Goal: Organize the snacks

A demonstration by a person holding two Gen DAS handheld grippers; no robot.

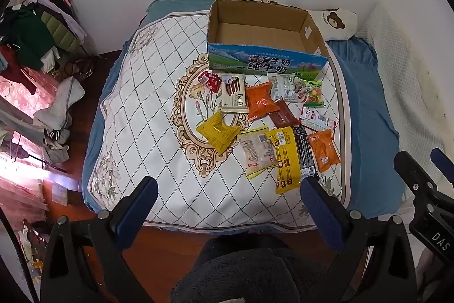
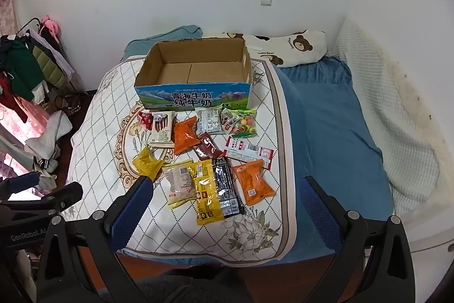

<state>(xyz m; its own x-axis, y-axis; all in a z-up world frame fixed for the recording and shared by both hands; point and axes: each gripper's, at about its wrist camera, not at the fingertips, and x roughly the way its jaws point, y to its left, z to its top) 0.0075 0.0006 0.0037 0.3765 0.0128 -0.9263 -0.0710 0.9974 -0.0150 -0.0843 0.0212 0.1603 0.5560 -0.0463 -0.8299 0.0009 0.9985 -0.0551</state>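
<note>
Several snack packets lie scattered on a white quilted mat (image 1: 159, 138) (image 2: 93, 132) on the bed. Among them are a yellow packet (image 1: 218, 132) (image 2: 147, 163), an orange packet (image 1: 259, 100) (image 2: 184, 137), a white Franzzi biscuit pack (image 1: 233, 94) (image 2: 163, 129) and a long yellow pack (image 1: 286, 158) (image 2: 205, 192). Behind them stands an open cardboard milk box (image 1: 264, 61) (image 2: 195, 97) with nothing in it. My left gripper (image 1: 229, 186) hovers open above the mat's near edge, holding nothing. My right gripper (image 2: 224, 186) hangs open over the nearest packets, apart from them.
A blue sheet (image 2: 326, 127) covers the bed right of the mat, with a bear-print pillow (image 2: 298, 47) by the wall. Clothes hang on a rack (image 1: 34, 36) at left, more lie on the wooden floor (image 1: 170, 246). A dark fleece sleeve (image 1: 241, 274) shows at the bottom.
</note>
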